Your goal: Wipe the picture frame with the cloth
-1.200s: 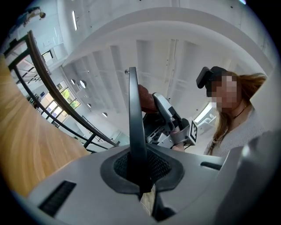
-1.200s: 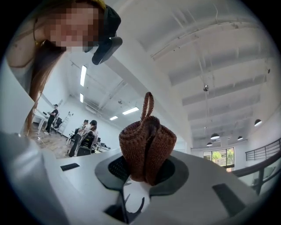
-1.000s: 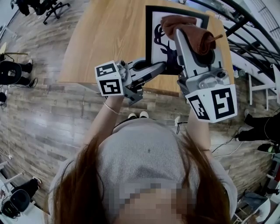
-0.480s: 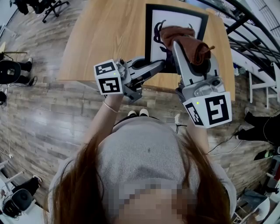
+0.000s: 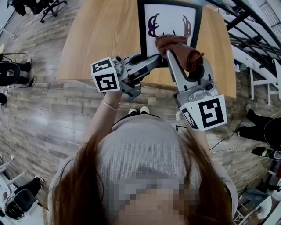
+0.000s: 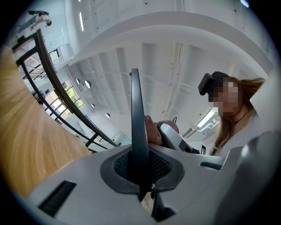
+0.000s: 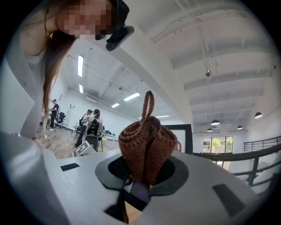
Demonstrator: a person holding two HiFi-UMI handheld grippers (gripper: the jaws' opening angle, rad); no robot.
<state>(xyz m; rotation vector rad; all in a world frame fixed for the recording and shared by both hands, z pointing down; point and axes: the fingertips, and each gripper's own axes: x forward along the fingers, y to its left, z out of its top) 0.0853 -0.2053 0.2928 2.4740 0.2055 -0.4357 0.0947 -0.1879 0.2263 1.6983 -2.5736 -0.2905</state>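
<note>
The black-edged picture frame (image 5: 142, 26) with a deer-antler print stands tilted over the wooden table (image 5: 101, 35). My left gripper (image 5: 159, 60) is shut on the frame's lower edge; in the left gripper view that frame (image 6: 135, 118) shows edge-on as a thin dark blade between the jaws of the left gripper (image 6: 141, 178). My right gripper (image 5: 174, 52) is shut on a bunched brown cloth (image 5: 181, 47), which lies against the lower part of the print. In the right gripper view the cloth (image 7: 147, 145) bulges out of the right gripper (image 7: 142, 178), with the frame (image 7: 188, 136) just behind.
A dark stair railing (image 5: 248, 39) runs along the table's right side. Wood-plank floor (image 5: 48, 114) lies in front of the table, with an office chair (image 5: 48, 8) at the far left. Several people (image 7: 90, 121) stand far off across the room.
My right gripper has slid the cloth down the print toward the frame's lower edge, uncovering the antlers. The left gripper has kept its hold on the frame.
</note>
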